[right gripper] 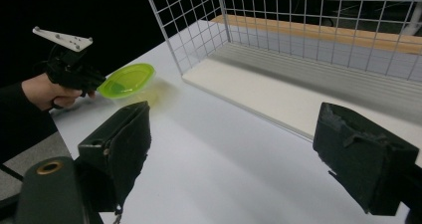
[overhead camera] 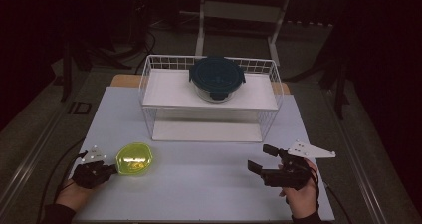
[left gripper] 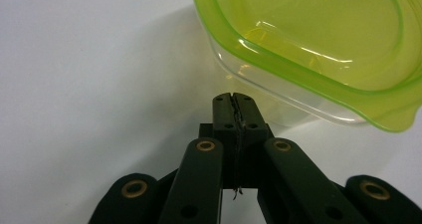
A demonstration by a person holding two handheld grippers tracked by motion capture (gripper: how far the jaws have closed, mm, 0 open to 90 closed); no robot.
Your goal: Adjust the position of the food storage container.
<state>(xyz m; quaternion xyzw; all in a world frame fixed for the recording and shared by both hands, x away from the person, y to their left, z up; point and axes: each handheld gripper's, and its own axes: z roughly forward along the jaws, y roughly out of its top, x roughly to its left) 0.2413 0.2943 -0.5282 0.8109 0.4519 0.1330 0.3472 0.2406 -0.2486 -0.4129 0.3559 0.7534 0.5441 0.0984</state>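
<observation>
I am observing the left gripper [left gripper: 234, 98] with its jaws pressed fully together, nothing caught between them. Their tips are sitting just beside the clear wall of the yellow-green container [left gripper: 318, 50], low against the white table [left gripper: 89, 84]; I cannot tell whether they are touching it. In the high view the container [overhead camera: 134, 158] is resting on the near left part of the table [overhead camera: 199, 184], in front of the white wire rack [overhead camera: 149, 84] and apart from it, with the left gripper [overhead camera: 110, 170] at its left edge.

I am holding the right gripper [overhead camera: 260, 159] above the near right part of the table, jaws spread wide and empty, well apart from the container. Its own view is looking past both black jaws toward the rack's lower shelf [right gripper: 278, 94].

A round glass container with a dark blue lid [overhead camera: 217, 77] is standing on the rack's upper shelf.
</observation>
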